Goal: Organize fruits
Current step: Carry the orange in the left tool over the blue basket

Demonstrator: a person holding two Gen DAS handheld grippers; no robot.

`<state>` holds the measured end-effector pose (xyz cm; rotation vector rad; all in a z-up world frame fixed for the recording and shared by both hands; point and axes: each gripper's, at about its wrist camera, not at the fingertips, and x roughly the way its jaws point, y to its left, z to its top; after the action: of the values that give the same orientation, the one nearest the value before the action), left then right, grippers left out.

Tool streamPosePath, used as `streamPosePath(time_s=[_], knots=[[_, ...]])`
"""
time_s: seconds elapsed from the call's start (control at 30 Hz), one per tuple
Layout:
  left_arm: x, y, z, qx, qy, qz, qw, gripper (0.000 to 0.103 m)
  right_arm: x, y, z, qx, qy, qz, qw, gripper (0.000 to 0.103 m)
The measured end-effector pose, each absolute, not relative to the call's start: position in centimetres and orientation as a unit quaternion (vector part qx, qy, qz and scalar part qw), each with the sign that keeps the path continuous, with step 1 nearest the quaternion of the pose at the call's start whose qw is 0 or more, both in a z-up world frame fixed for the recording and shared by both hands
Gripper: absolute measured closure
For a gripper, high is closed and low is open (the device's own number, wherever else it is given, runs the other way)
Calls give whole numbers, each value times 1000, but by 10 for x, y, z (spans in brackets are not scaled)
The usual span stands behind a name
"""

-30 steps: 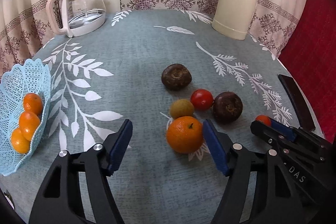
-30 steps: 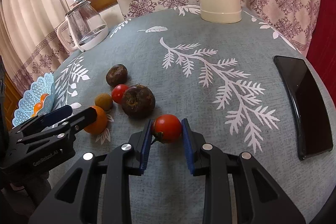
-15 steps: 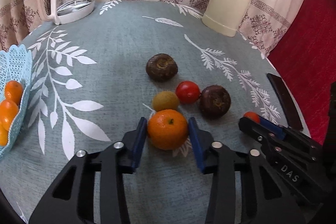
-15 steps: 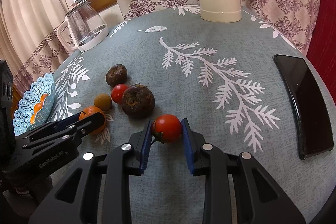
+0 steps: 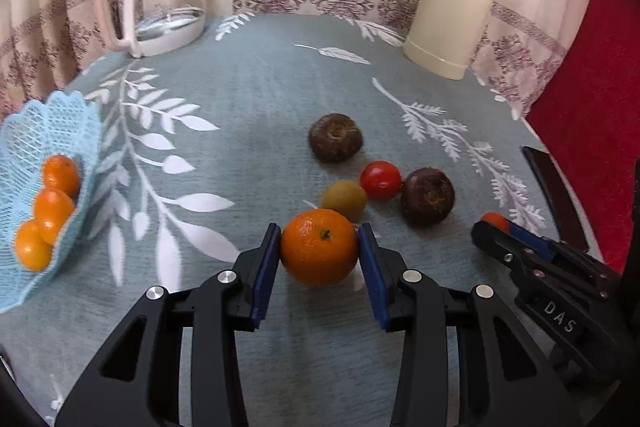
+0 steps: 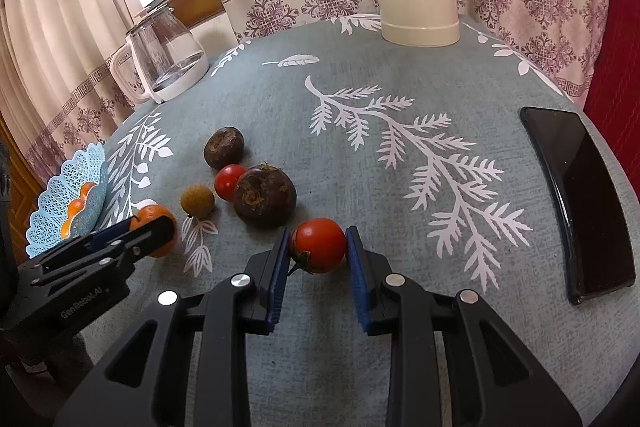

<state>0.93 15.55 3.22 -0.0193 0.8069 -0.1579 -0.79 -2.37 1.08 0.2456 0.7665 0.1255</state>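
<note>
Left gripper [image 5: 319, 247] clamped on orange [image 5: 319, 247], right gripper [image 6: 318, 246] on half-hidden tomato [image 6: 319, 245].

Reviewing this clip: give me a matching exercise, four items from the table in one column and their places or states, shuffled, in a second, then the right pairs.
Items:
1. orange
2. tomato
3. phone
4. basket

Places or states:
A. flat near the table's right edge
B. between the left gripper's pads
C. holds small oranges
D. between the right gripper's pads

Pairs: 1-B, 2-D, 3-A, 4-C
</note>
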Motion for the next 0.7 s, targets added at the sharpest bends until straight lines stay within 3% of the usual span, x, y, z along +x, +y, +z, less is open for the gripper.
streamPosePath(time_s=[0.7], knots=[[-19, 209, 75, -18, 331, -3, 944, 62, -11, -23, 13, 115, 365, 61, 922, 75]])
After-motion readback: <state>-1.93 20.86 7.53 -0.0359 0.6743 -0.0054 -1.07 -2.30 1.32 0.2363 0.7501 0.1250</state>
